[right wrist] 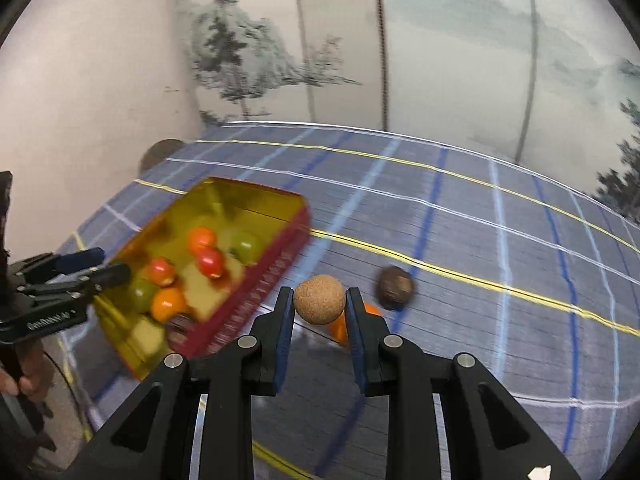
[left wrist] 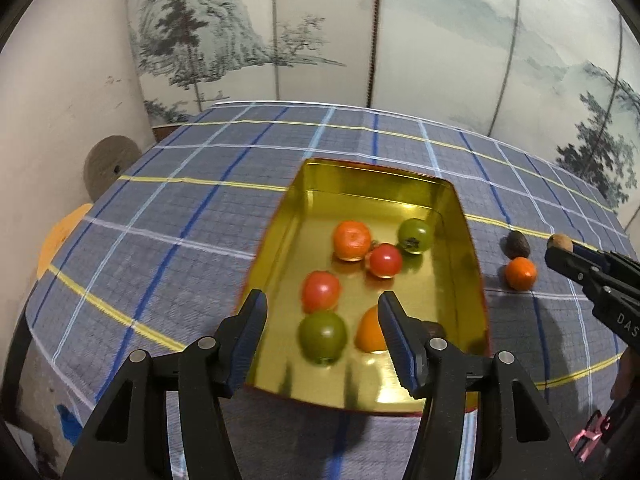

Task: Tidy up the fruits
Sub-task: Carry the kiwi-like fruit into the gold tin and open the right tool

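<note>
A gold tin tray (left wrist: 460,240) with a red outside holds several fruits: oranges (left wrist: 352,240), red tomatoes (left wrist: 320,290) and green ones (left wrist: 323,336). My left gripper (left wrist: 320,320) is open and empty above the tray's near end. My right gripper (right wrist: 319,300) is shut on a tan cork-coloured ball (right wrist: 319,299) above the cloth, right of the tray (right wrist: 256,304); it shows in the left wrist view (left wrist: 560,246). An orange (left wrist: 520,274) and a dark brown fruit (left wrist: 519,244) lie on the cloth right of the tray.
The table has a blue checked cloth (left wrist: 180,220) with yellow and white lines. A painted folding screen (left wrist: 320,32) stands behind it. A wall (left wrist: 60,120) is at the left. A person's hand (right wrist: 28,376) holds the left gripper.
</note>
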